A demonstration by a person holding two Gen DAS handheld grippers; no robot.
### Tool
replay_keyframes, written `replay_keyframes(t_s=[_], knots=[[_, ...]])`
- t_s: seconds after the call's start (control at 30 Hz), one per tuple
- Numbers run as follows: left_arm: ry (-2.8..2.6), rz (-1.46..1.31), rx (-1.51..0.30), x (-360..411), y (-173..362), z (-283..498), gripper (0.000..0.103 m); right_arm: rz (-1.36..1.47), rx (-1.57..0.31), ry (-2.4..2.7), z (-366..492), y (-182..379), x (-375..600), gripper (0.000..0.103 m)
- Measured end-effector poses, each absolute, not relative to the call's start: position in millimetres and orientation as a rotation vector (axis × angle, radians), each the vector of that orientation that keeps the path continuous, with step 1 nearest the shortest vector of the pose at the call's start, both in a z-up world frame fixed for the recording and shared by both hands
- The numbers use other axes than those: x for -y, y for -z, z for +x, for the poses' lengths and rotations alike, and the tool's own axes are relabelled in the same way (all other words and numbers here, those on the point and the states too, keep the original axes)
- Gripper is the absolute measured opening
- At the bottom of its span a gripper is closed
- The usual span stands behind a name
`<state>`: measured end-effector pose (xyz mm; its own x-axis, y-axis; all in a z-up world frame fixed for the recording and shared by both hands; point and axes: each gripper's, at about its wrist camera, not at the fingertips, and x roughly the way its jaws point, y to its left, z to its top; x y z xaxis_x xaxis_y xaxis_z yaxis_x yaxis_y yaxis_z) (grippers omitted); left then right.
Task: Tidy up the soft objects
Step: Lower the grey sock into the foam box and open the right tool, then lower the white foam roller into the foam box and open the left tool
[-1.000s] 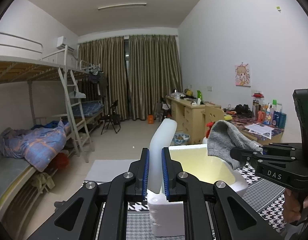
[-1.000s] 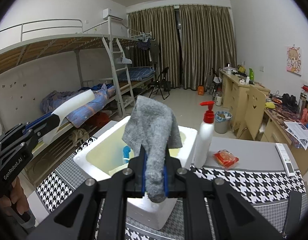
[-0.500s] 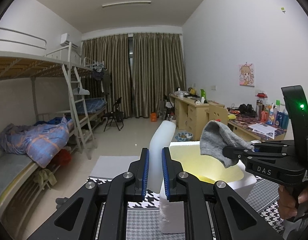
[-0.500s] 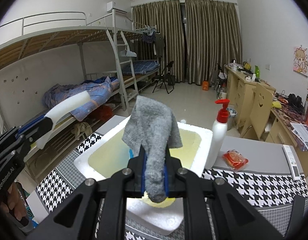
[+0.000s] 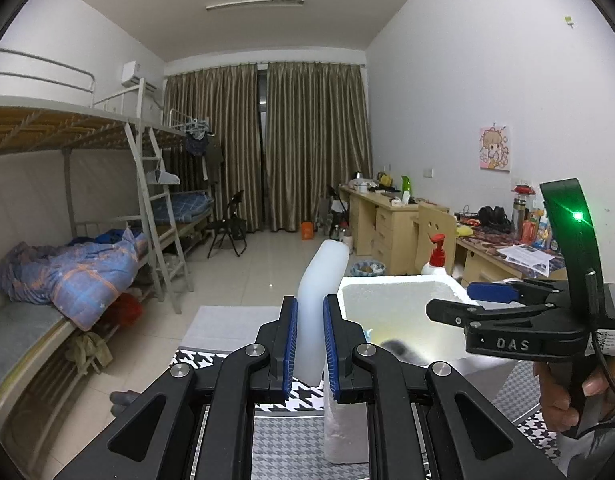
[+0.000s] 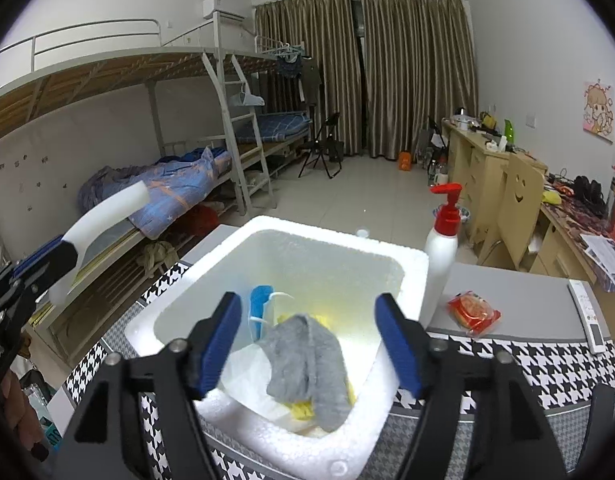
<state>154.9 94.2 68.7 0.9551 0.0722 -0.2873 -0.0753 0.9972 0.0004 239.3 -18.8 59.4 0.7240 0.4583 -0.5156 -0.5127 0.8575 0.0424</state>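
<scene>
Now the right gripper (image 6: 307, 340) hangs over the foam box (image 6: 403, 258) near the surface's left edge, its jaws opening, so the grey sock (image 6: 307, 356) lies loose inside. Beside the box, the left gripper (image 5: 308, 346) waits, jaws clamped on a white foam strip (image 5: 321, 280).

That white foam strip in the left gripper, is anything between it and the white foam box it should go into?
Nothing visible does. The white foam strip, clamped in the left gripper, sits beside the open foam box. The right gripper hangs over the box, jaws opening, the grey sock already inside; it may need to clear first.
</scene>
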Motion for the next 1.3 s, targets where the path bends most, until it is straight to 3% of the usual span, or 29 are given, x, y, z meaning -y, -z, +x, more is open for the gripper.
replay_keyframes(t_s=[0.27, 1.1, 1.3], knots=[[-0.068, -0.008, -0.297, -97, -69, 158, 0.015, -0.125, -0.473, -0.497, 227, -64, 21, 0.094], [0.013, 0.033, -0.315, -87, -69, 171, 0.016, -0.092, -0.424, -0.401, 216, -70, 48, 0.096], [0.035, 0.038, -0.329, -80, -68, 179, 0.016, -0.064, -0.419, -0.393, 214, -72, 62, 0.101]])
